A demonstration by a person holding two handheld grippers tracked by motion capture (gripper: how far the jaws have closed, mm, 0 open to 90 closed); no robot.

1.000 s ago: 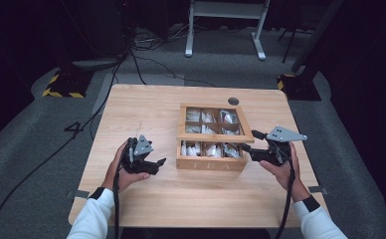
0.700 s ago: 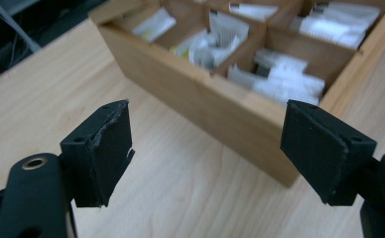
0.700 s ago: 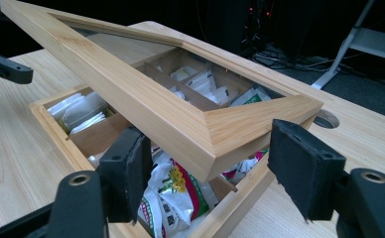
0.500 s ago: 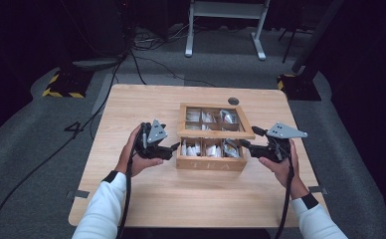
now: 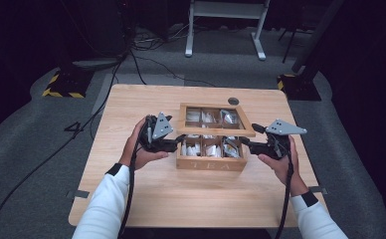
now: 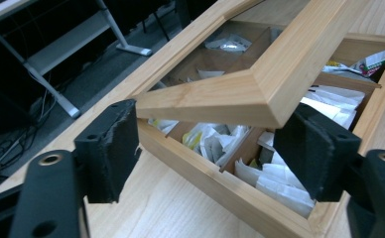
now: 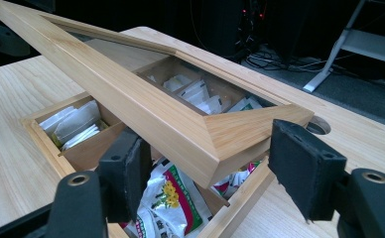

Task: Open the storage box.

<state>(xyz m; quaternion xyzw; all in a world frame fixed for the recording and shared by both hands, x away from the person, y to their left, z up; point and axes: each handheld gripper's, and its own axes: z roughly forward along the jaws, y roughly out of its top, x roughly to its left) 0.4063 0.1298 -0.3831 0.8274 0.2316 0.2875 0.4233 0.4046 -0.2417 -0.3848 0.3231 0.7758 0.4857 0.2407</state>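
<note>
High view: tea box (image 5: 211, 162) sat mid-table, lid (image 5: 216, 130) part-raised, left gripper (image 5: 177, 143) and right gripper (image 5: 244, 144) at its near corners. Left gripper view: jaws just closing, lid corner (image 6: 260, 94) between pads, untouched. Right gripper view: jaws open, straddling other corner (image 7: 240, 131).

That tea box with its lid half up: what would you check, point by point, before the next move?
1. Lid raised off the box: ok, it is partly lifted and tilted.
2. Left tool at its lid corner: ok; its jaws have just been closing, with the corner between them.
3. Left pads pressing on the wood: cannot tell.
4. Right tool at its lid corner: ok, the corner sits between the jaws.
5. Right tool gripping: not ok, gaps show beside both pads.
6. Tea bags lying below the lid: ok.
</note>
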